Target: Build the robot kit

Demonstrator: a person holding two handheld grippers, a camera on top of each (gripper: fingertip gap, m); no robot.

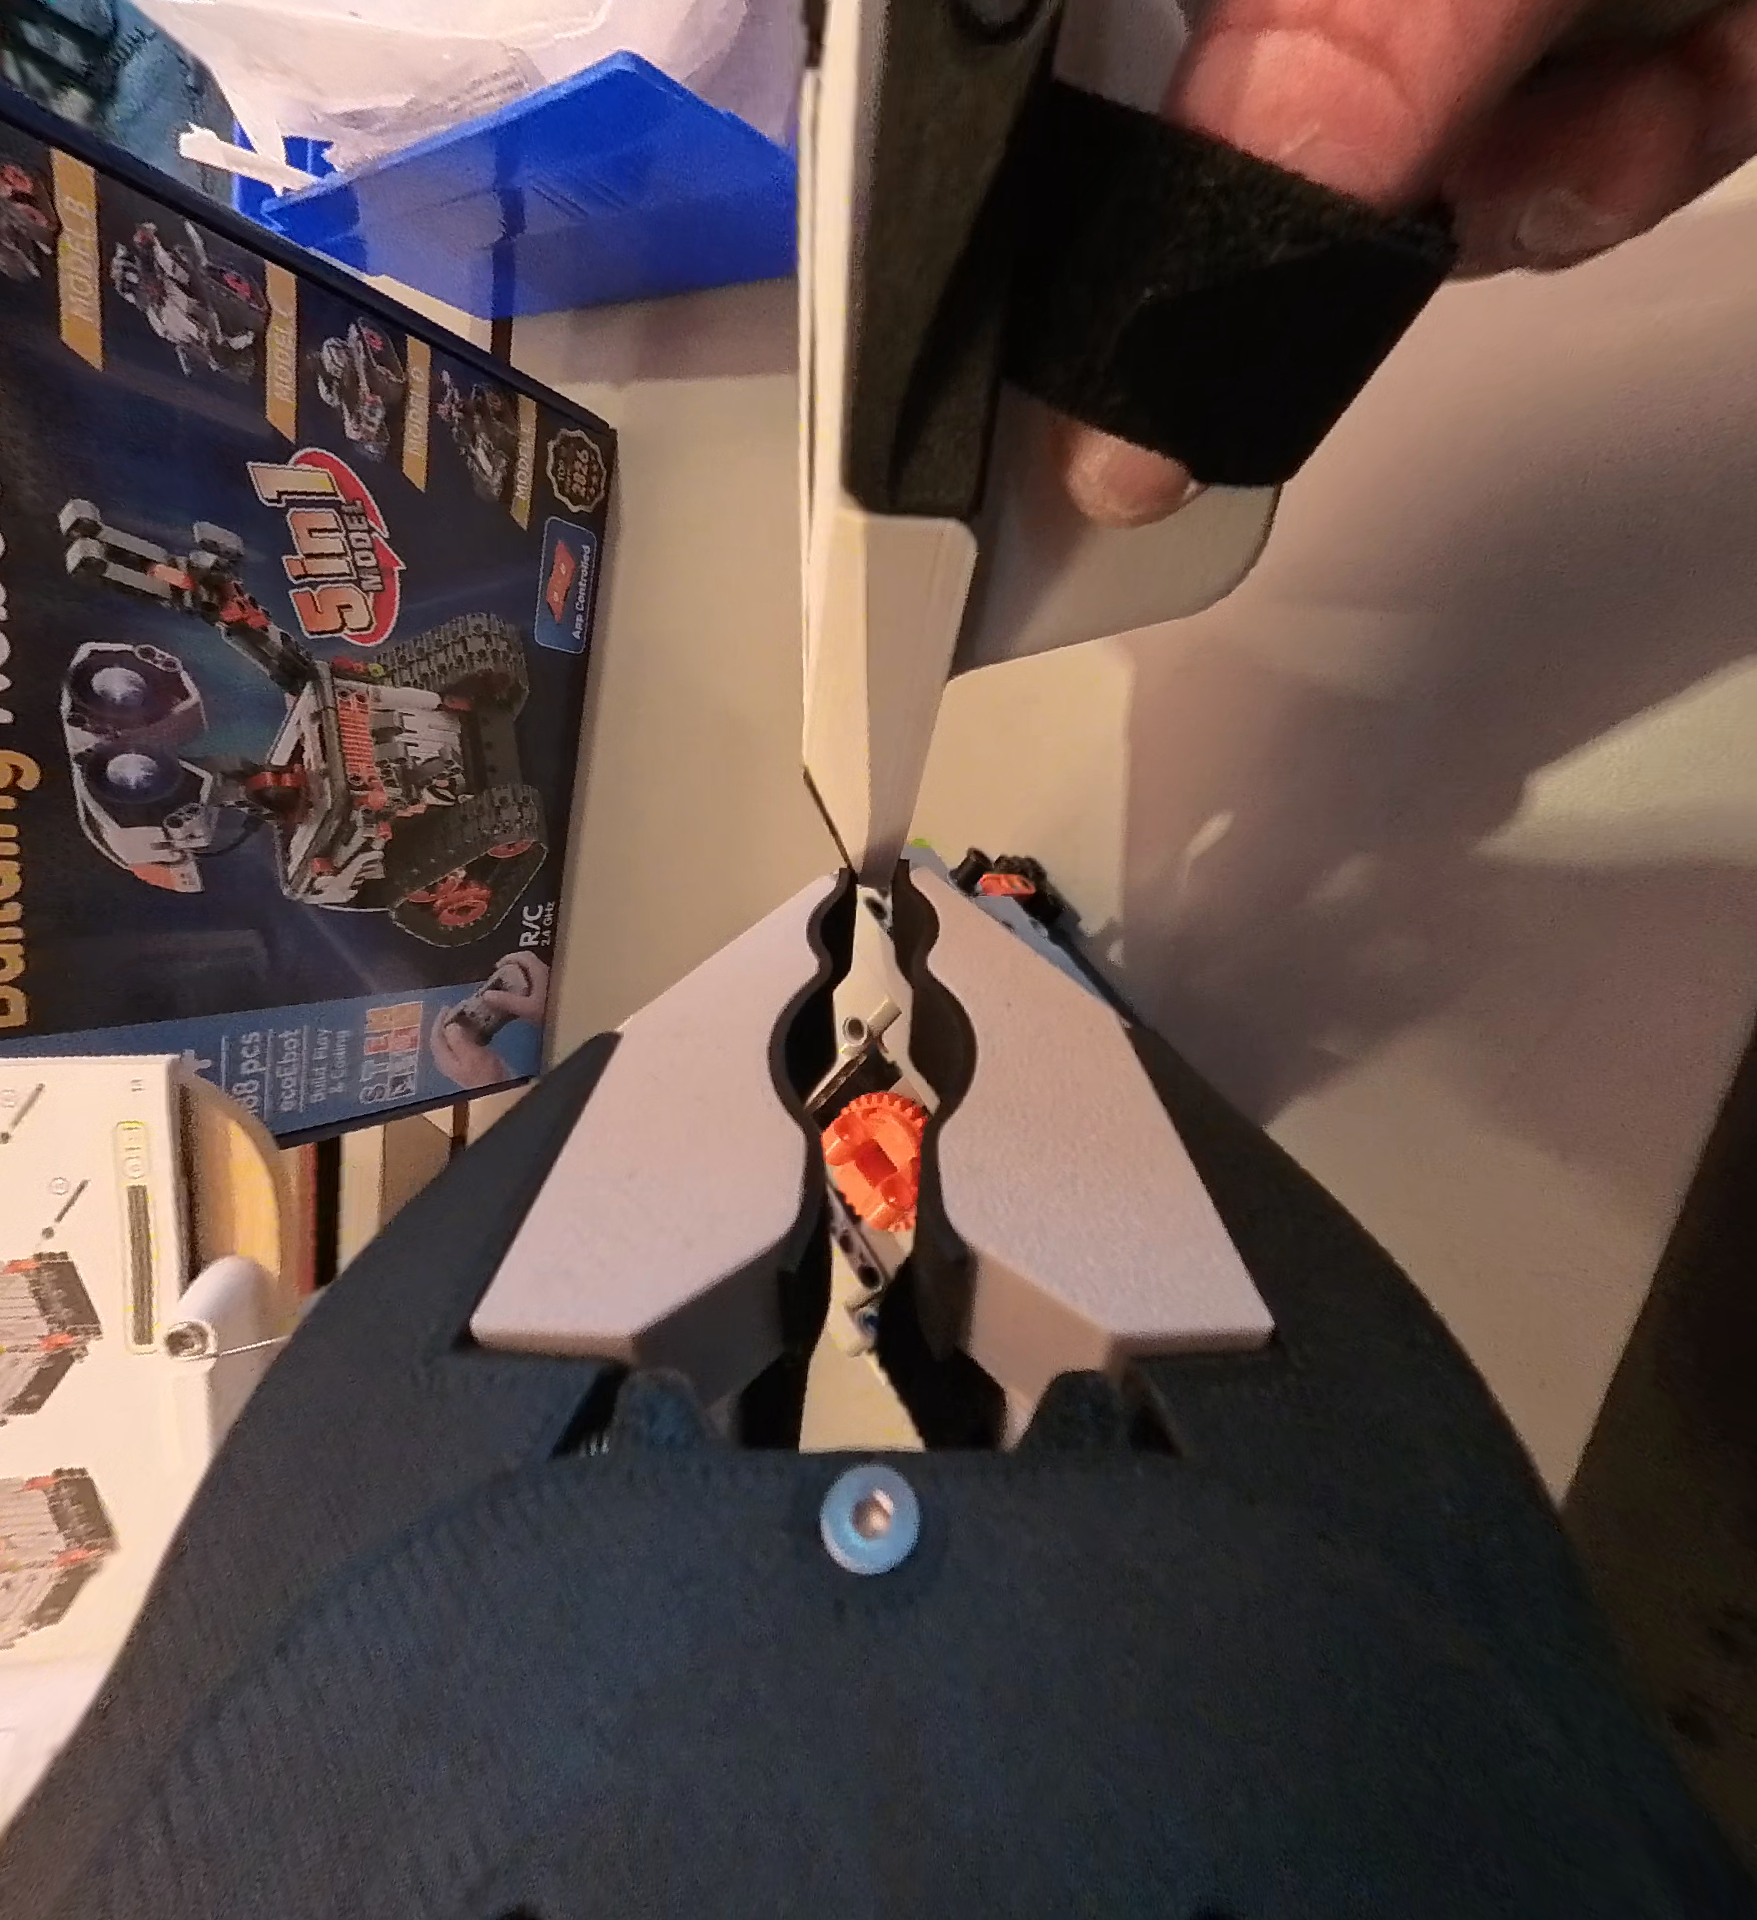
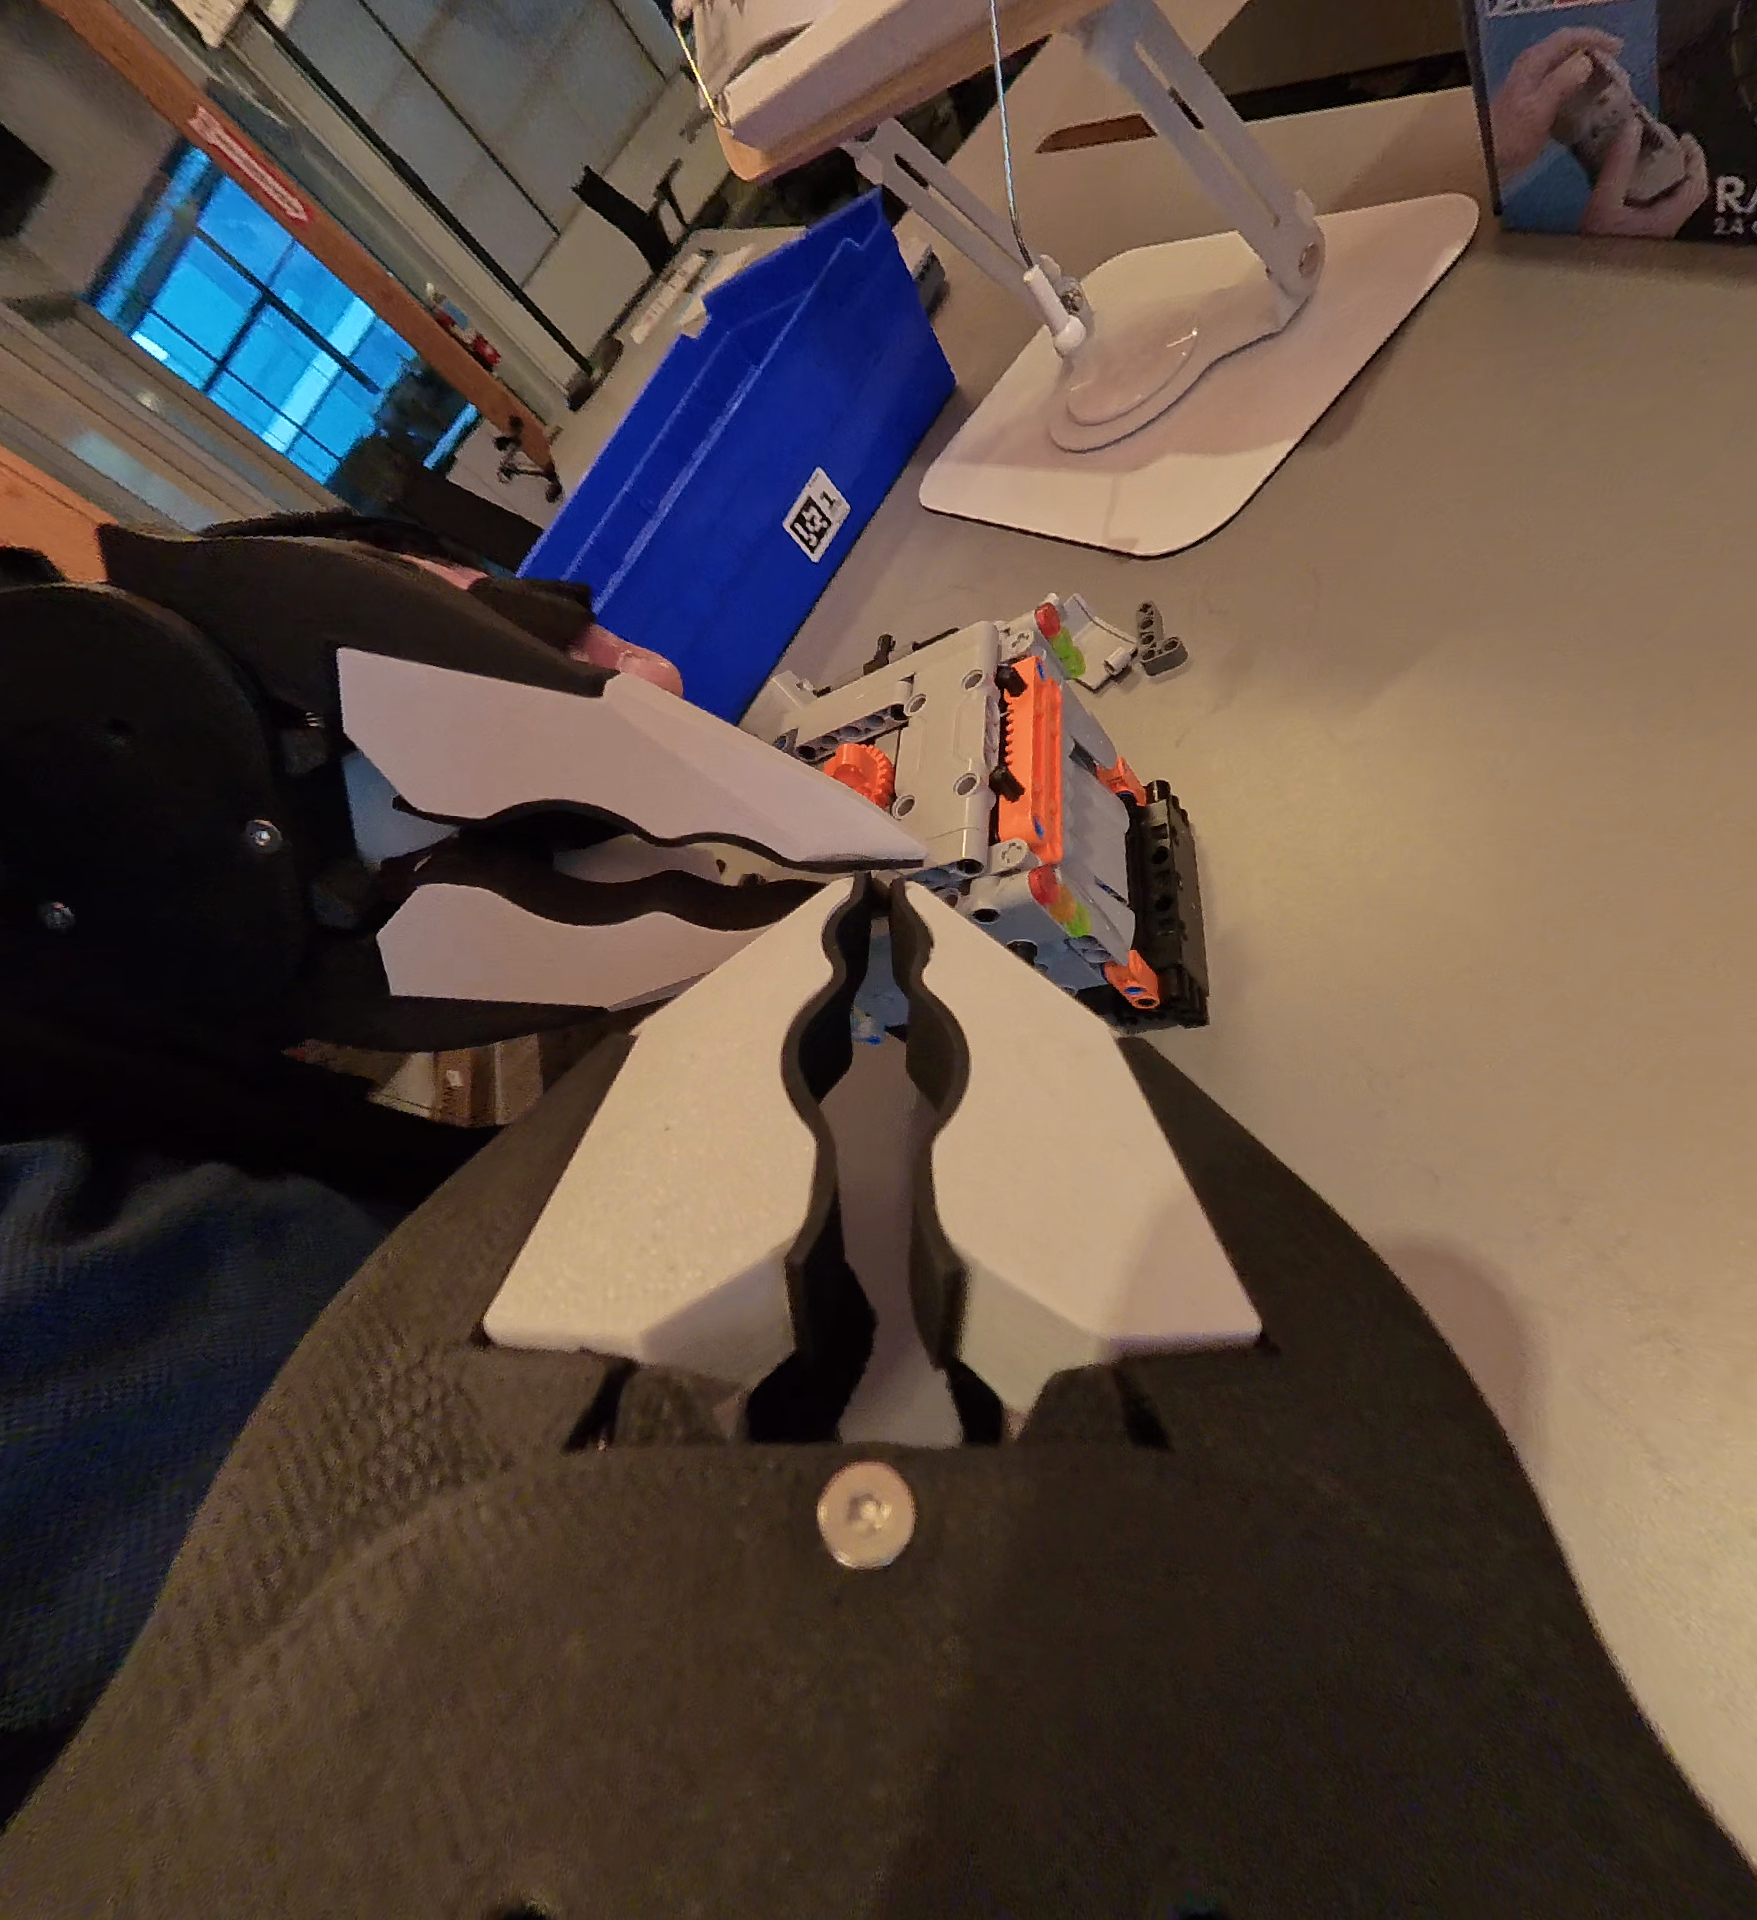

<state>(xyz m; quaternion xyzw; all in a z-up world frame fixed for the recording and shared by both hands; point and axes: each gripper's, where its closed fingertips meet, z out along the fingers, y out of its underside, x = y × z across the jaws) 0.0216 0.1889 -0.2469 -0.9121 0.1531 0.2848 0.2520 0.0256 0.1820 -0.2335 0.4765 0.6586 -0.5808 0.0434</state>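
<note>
A grey, orange and black brick model [image 2: 1040,800] lies on the pale table [image 2: 1476,935]. My left gripper [image 1: 875,891] is shut on a grey holed part at the model's near edge. The model's orange gear [image 1: 869,1143] shows through the gap between its fingers. In the right wrist view the left gripper [image 2: 889,864] comes in from the left. My right gripper [image 2: 879,896] is shut to a narrow slit, its tips right beside the left gripper's tips at the same edge. A bit of blue [image 2: 876,1003] shows behind them. In the left wrist view the right gripper [image 1: 858,847] comes down from above.
A blue bin [image 2: 749,416] stands behind the model. A white stand [image 2: 1196,364] holds an instruction booklet [image 1: 22,1351]. A dark kit box [image 1: 230,623] is at the far side. Loose small parts [image 2: 1154,644] lie by the model. A hand [image 1: 1476,135] grips the right gripper. Left and right tips are no more than a few centimetres apart.
</note>
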